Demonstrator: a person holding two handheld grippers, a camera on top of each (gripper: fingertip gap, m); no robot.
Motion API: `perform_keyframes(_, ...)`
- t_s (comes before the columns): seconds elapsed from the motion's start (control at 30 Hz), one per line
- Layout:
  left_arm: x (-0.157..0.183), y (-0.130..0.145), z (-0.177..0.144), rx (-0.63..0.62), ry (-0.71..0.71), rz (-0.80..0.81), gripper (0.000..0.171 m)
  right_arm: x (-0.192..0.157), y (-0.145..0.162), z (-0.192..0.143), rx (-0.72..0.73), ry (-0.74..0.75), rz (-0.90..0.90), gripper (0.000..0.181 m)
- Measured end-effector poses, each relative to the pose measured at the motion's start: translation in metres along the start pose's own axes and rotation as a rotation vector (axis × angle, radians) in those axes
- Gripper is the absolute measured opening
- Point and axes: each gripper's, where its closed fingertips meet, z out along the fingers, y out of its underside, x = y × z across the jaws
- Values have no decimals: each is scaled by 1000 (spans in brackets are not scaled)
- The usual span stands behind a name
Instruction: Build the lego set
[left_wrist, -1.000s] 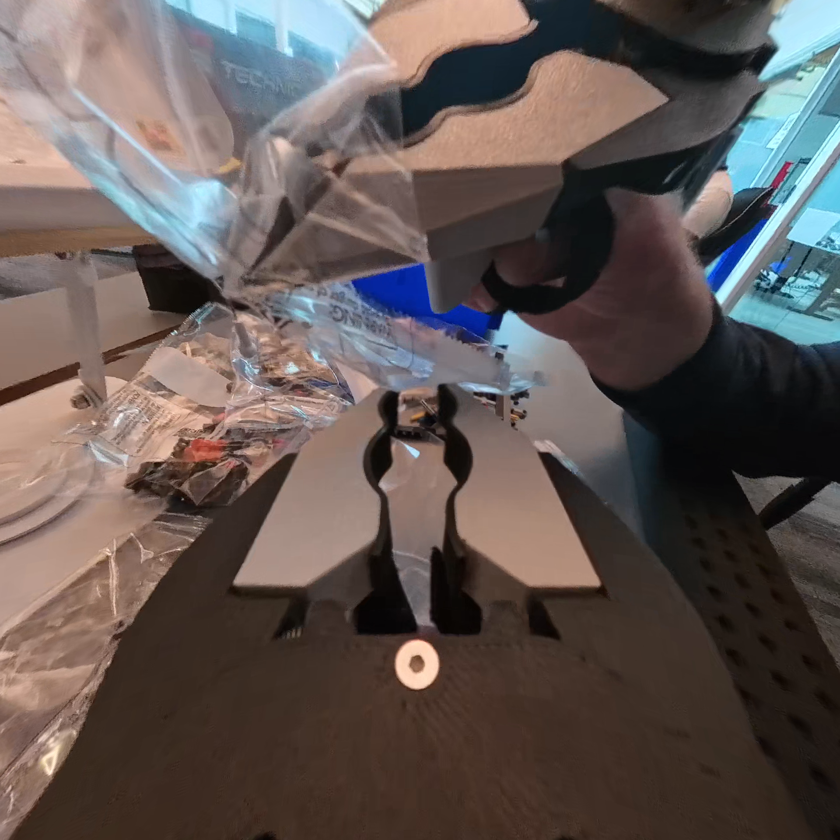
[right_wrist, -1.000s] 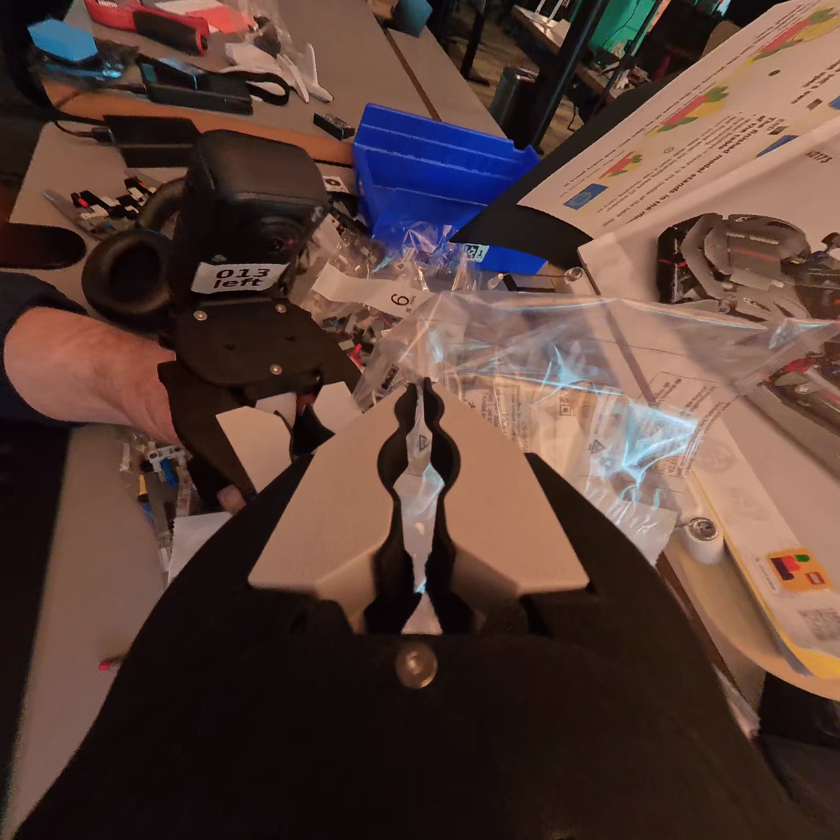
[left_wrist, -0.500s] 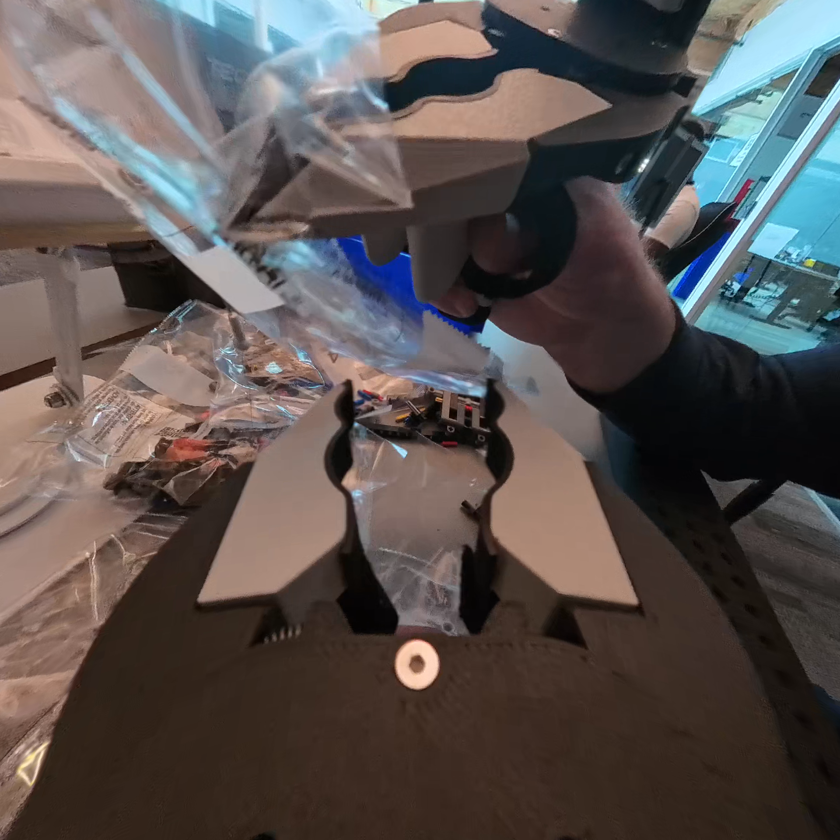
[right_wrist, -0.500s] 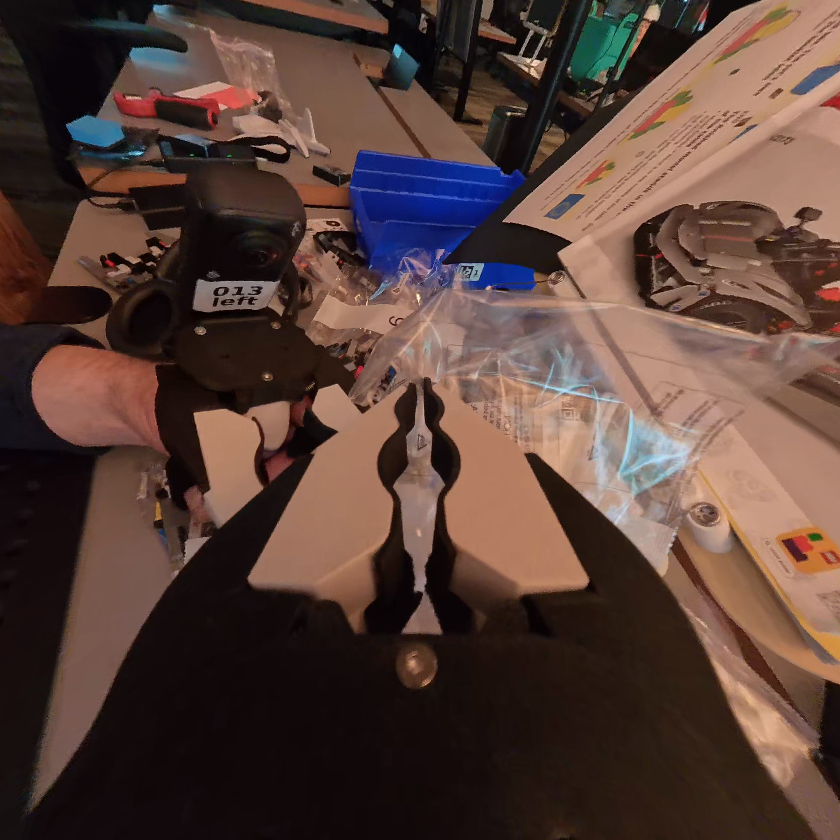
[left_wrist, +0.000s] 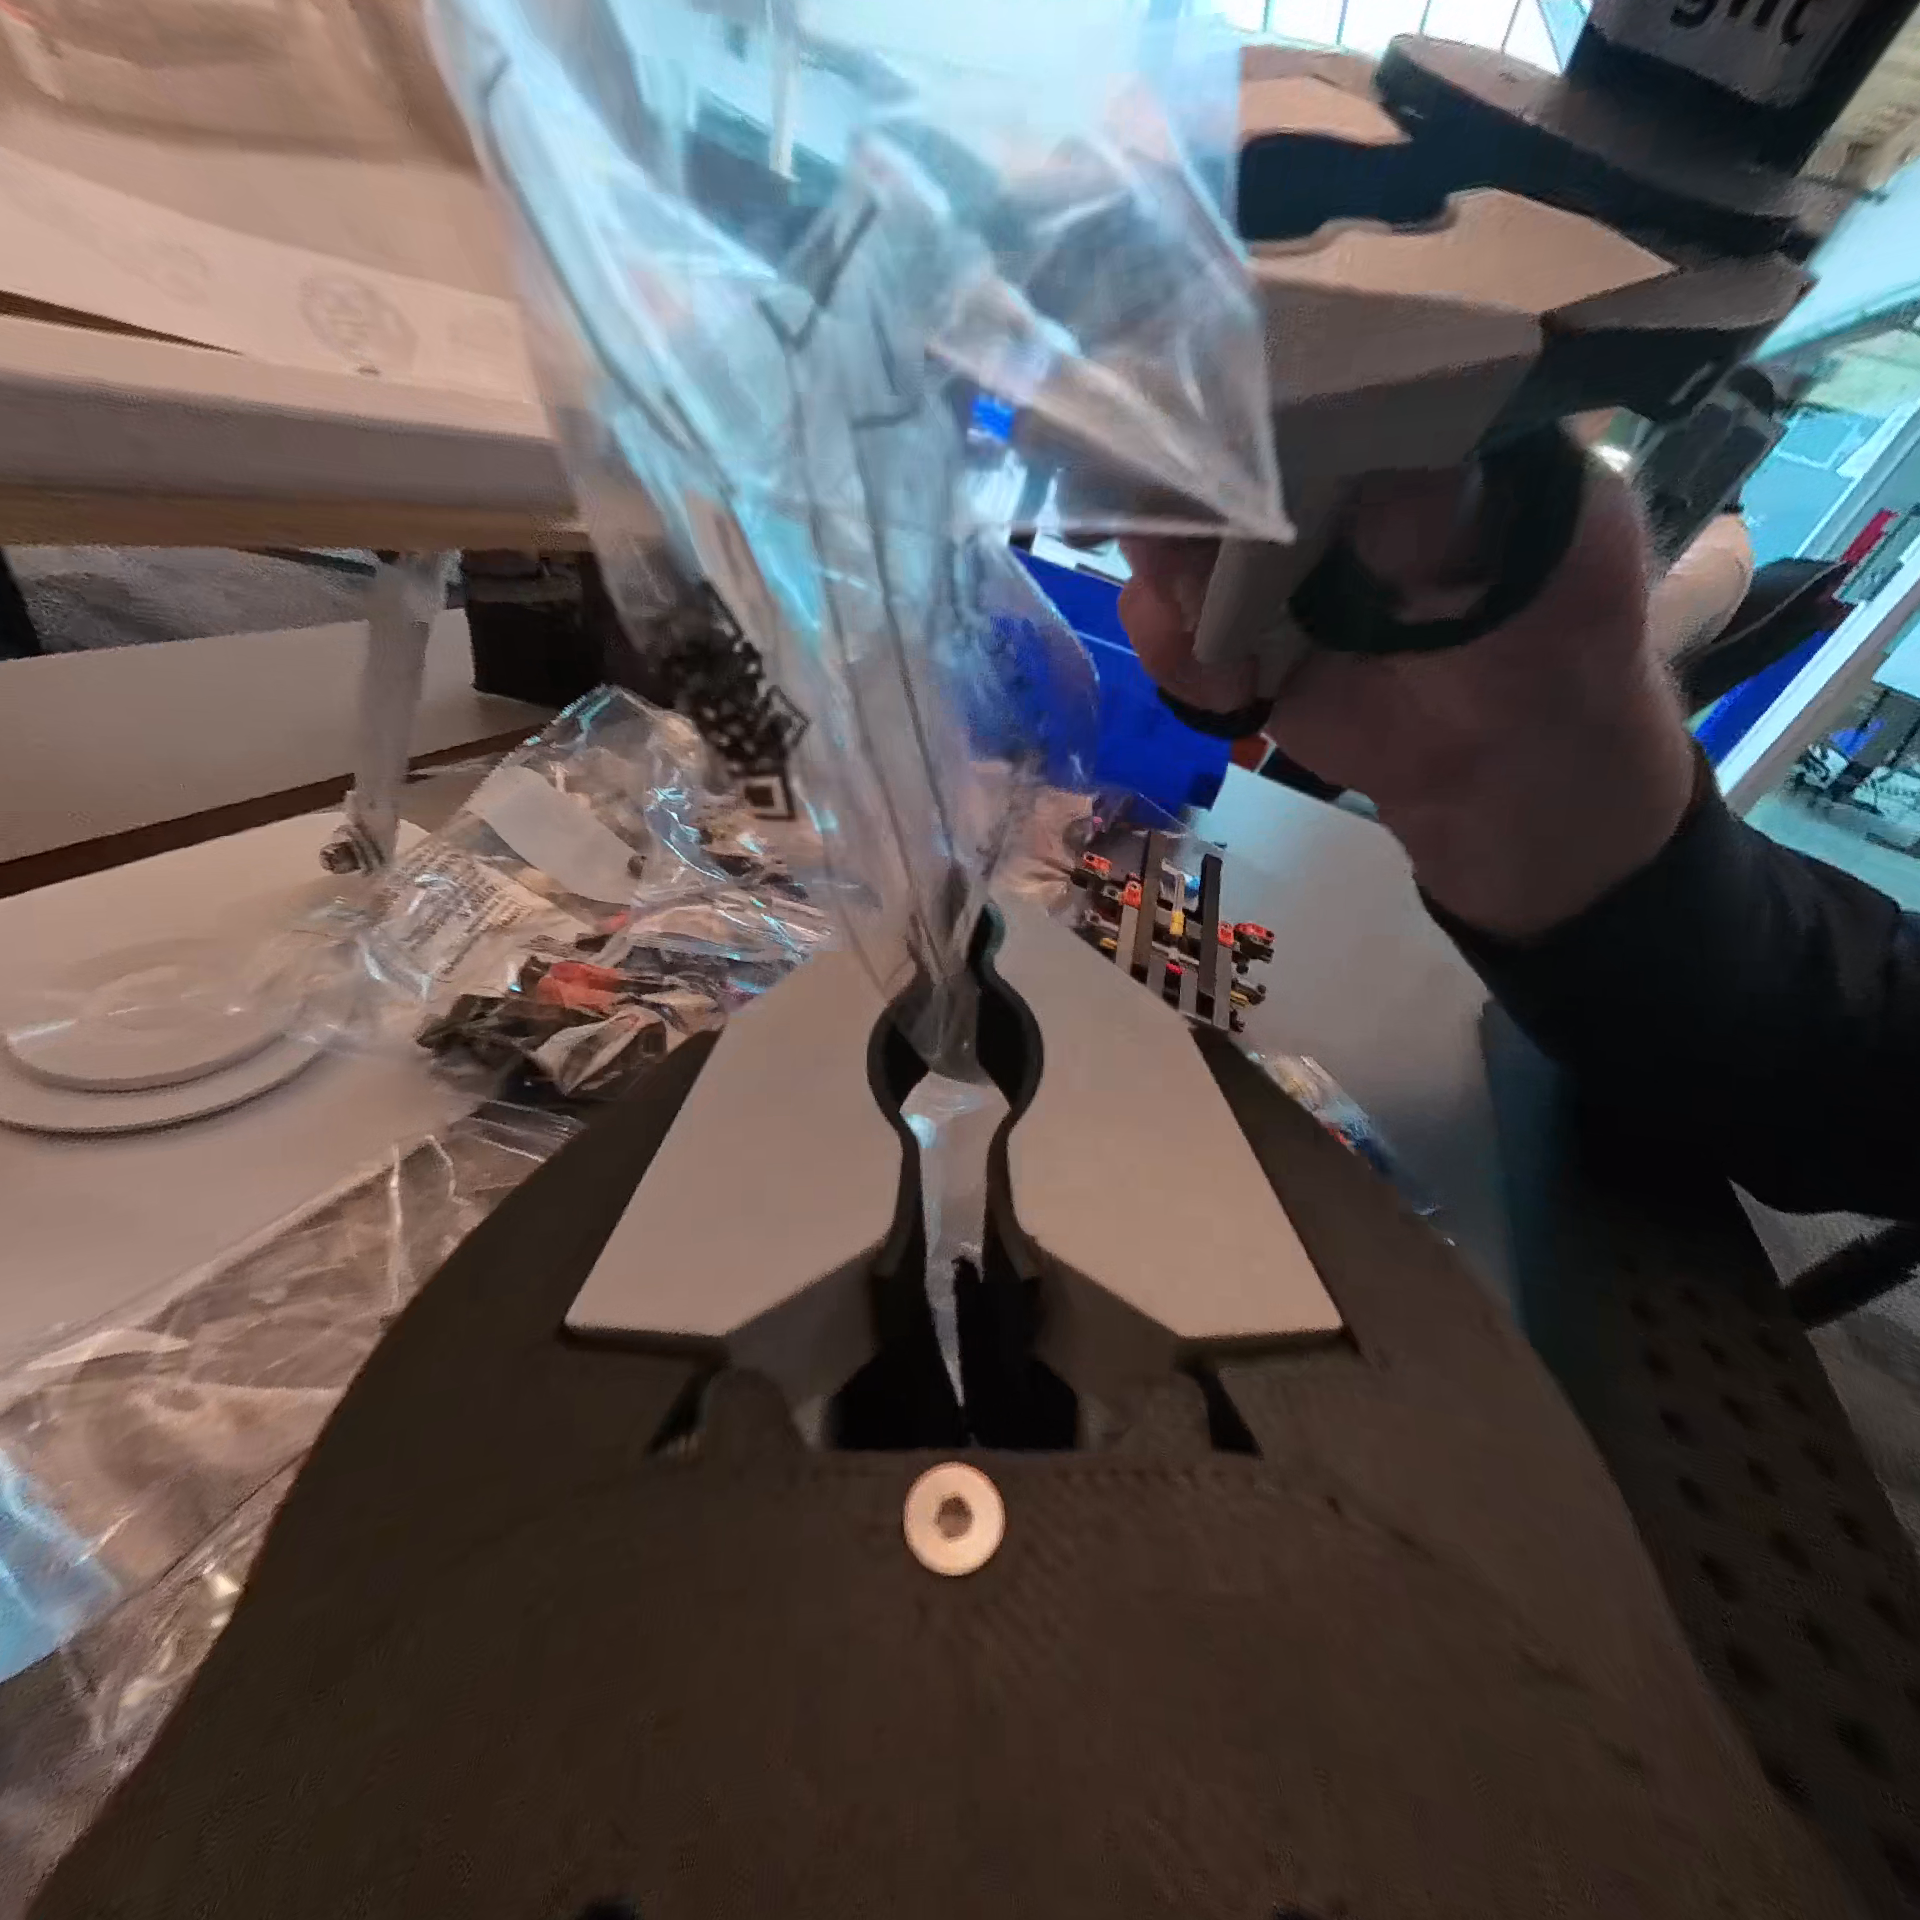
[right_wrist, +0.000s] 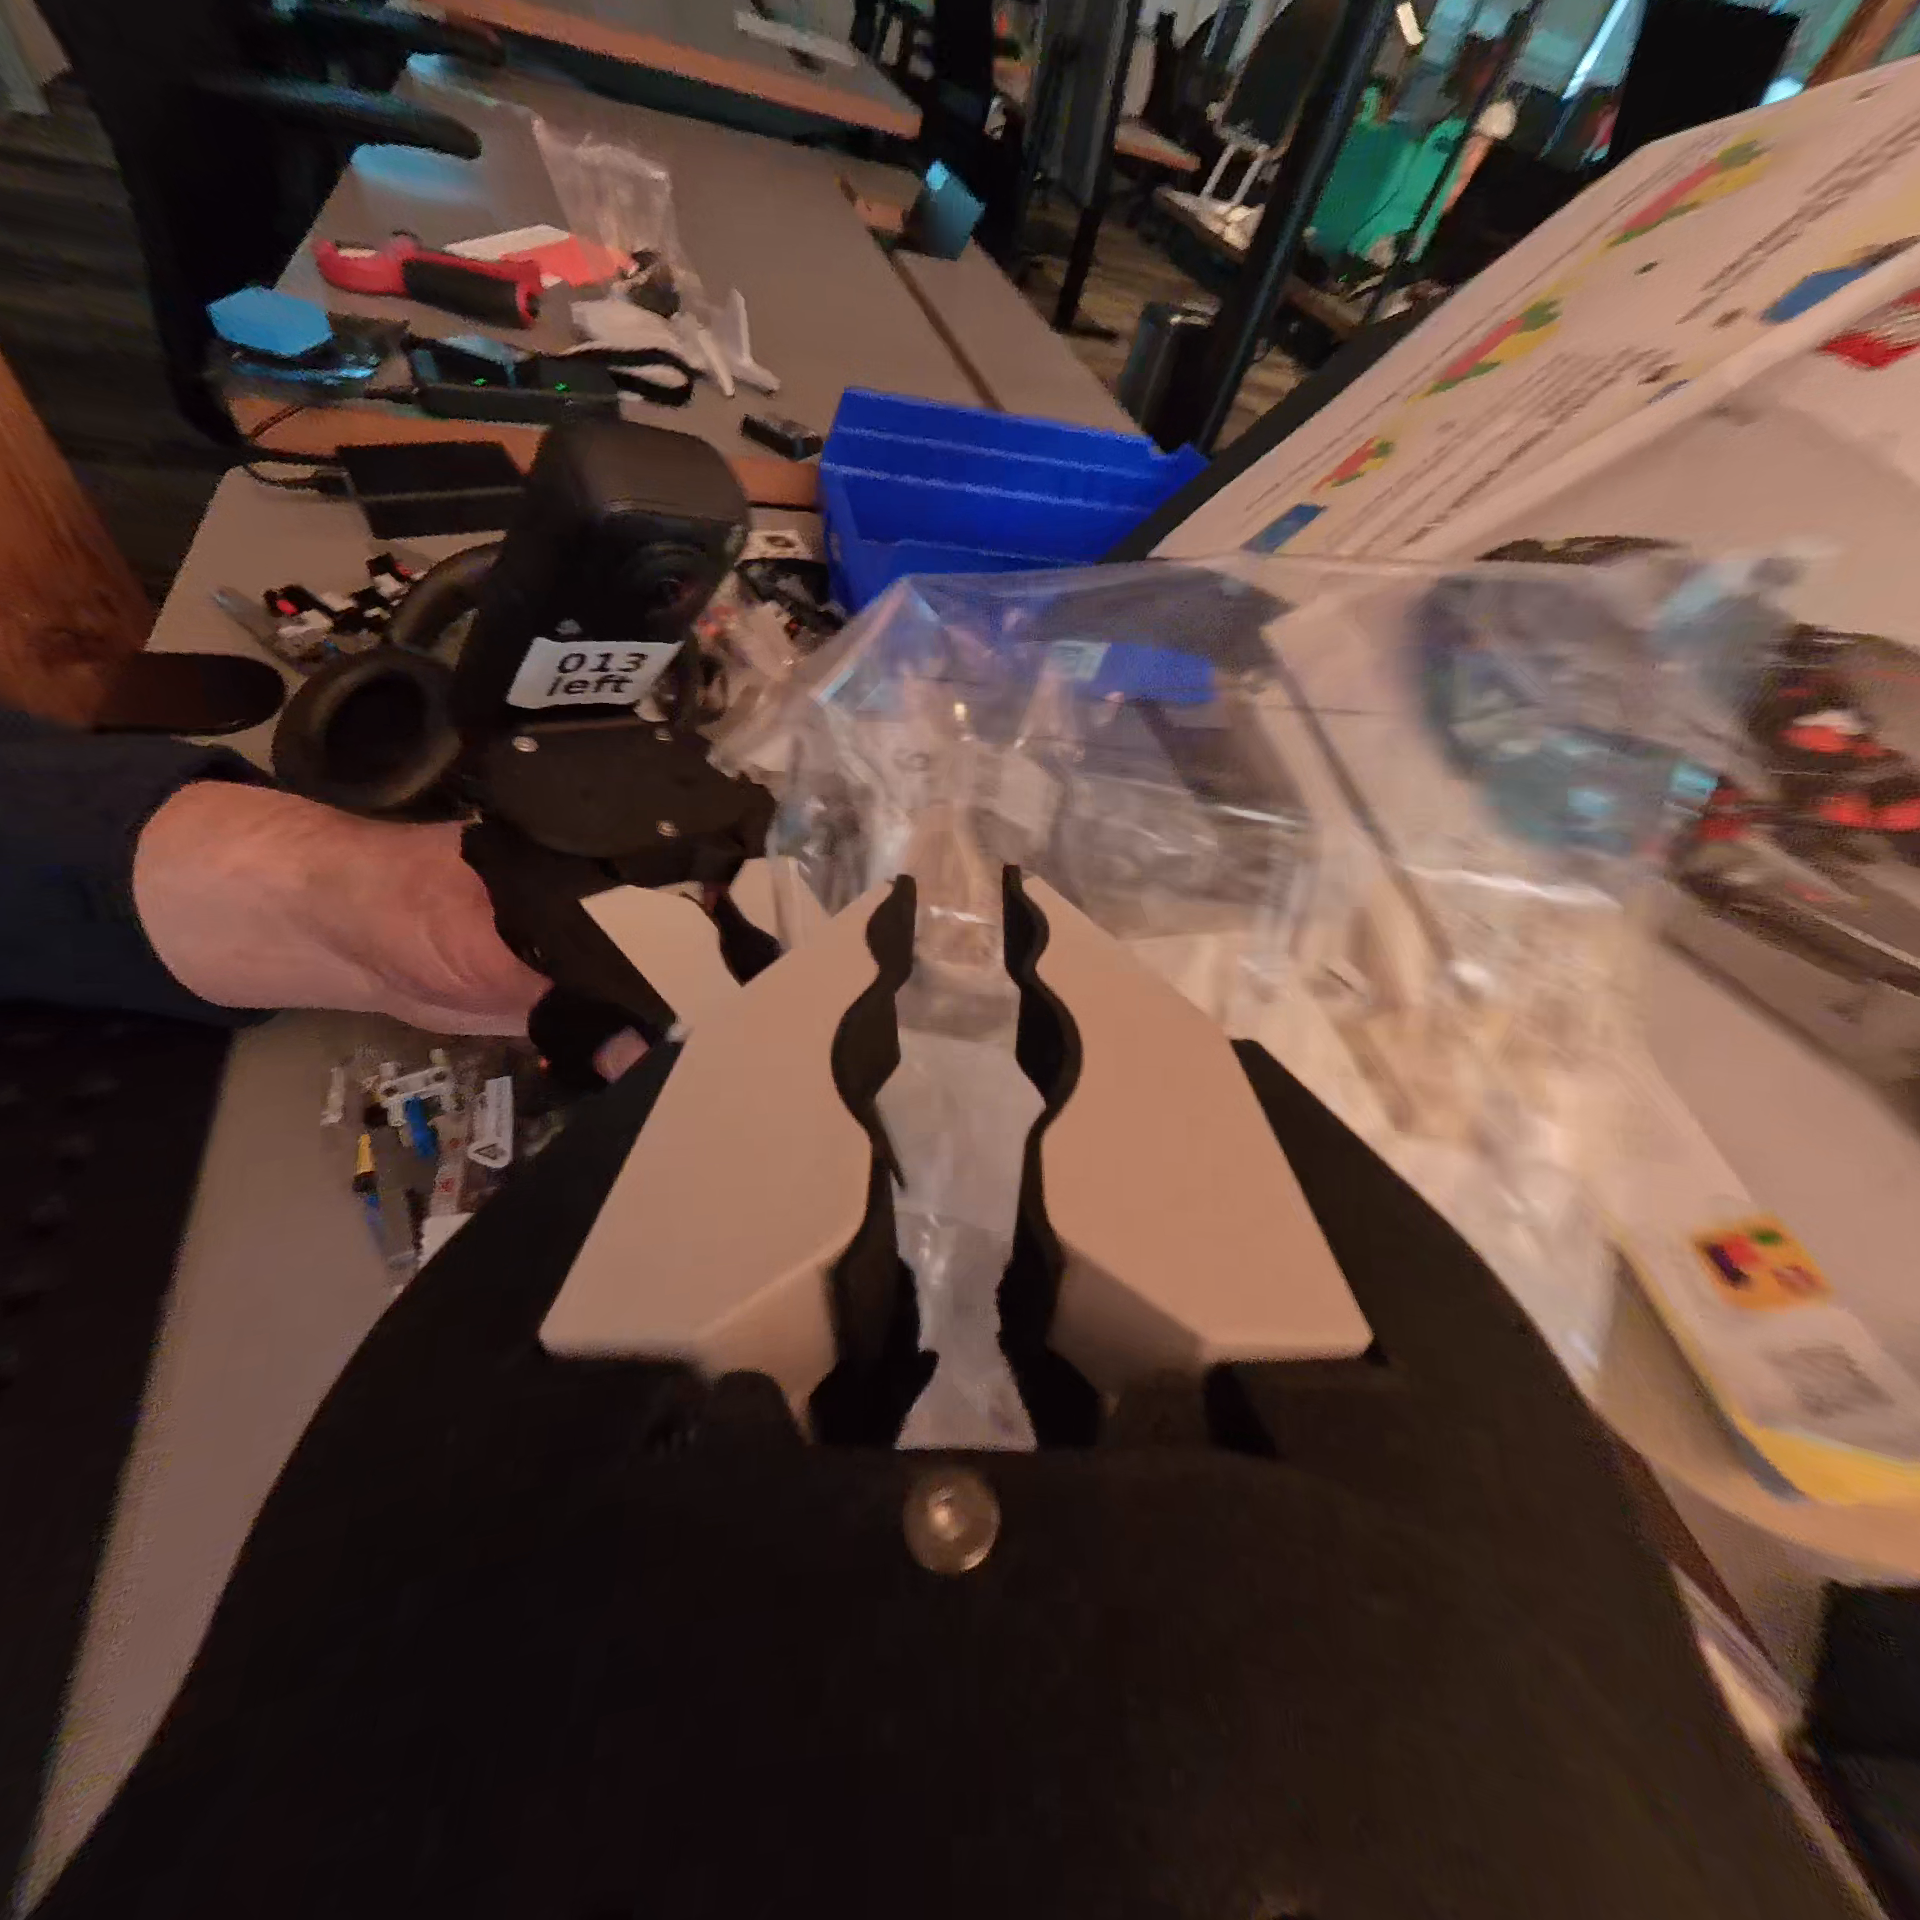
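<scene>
— Grippers first: how are they set?
— A clear bag (left_wrist: 883, 436) is pinched by the left gripper (left_wrist: 951, 971) at its tips; the right gripper (right_wrist: 956, 904) is parted, with bag film lying between.
— Lego?
— A part-built frame (left_wrist: 1174, 951) is seen beyond, on the table (left_wrist: 1340, 935), near a blue bin (right_wrist: 987, 488).

Print I can make out sits on the white sticker (right_wrist: 595, 673) atop my left claw (left_wrist: 951, 935) and on the propped booklet (right_wrist: 1558, 343).

Clear bag (left_wrist: 883, 436) hung between both grippers, above the table (right_wrist: 281, 1226). Parts bags (left_wrist: 582, 935) lay left; bin (right_wrist: 977, 488) behind.
</scene>
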Motion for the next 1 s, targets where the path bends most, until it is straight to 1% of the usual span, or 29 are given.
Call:
perform_keyframes(0.07, -8, -7, -7, 34, -24, -14, 0, 11, -6, -17, 28, -14, 35, 21)
perform_keyframes(0.13, -15, -14, -14, 70, -34, -36, 0, 19, -2, -29, -4, -44, 68, 29)
perform_keyframes(0.2, -20, -23, -21, 125, -38, -49, 0, 26, 17, -35, -112, -49, 59, 35)
perform_keyframes(0.27, -19, -31, -26, 165, -5, -65, 0, 38, 43, -36, -236, -6, 56, 48)
perform_keyframes(0.3, -19, -32, -27, 175, -4, -64, 0, 41, 54, -35, -280, -9, 64, 53)
perform_keyframes(0.37, -16, -35, -29, 190, 9, -50, 0, 43, 63, -32, -277, -34, 100, 54)
perform_keyframes(0.47, -15, -40, -33, 224, 24, -47, 0, 63, 85, -30, -335, 33, 136, 66)
perform_keyframes(0.53, -15, -43, -35, 239, 32, -52, 0, 69, 88, -32, -311, 34, 159, 66)
perform_keyframes(0.63, -16, -43, -36, 248, 43, -78, 0, 73, 73, -36, -220, 45, 143, 66)
perform_keyframes(0.7, -14, -42, -35, 246, 67, -95, 0, 68, 62, -34, -182, 38, 125, 77)
perform_keyframes(0.73, -11, -40, -33, 233, 93, -108, 0, 65, 54, -32, -145, 34, 117, 77)
perform_keyframes(0.8, -7, -37, -30, 221, 115, -117, 0, 56, 41, -31, -69, -11, 153, 70)
perform_keyframes(0.87, -3, -36, -27, 220, 140, -123, 0, 50, 35, -30, -22, -71, 221, 68)
perform_keyframes(0.9, -4, -37, -28, 233, 127, -118, 0, 46, 32, -30, 8, -113, 248, 67)
perform_keyframes(1.0, -2, -38, -29, 239, 136, -109, 0, 46, 33, -32, 26, -155, 293, 61)
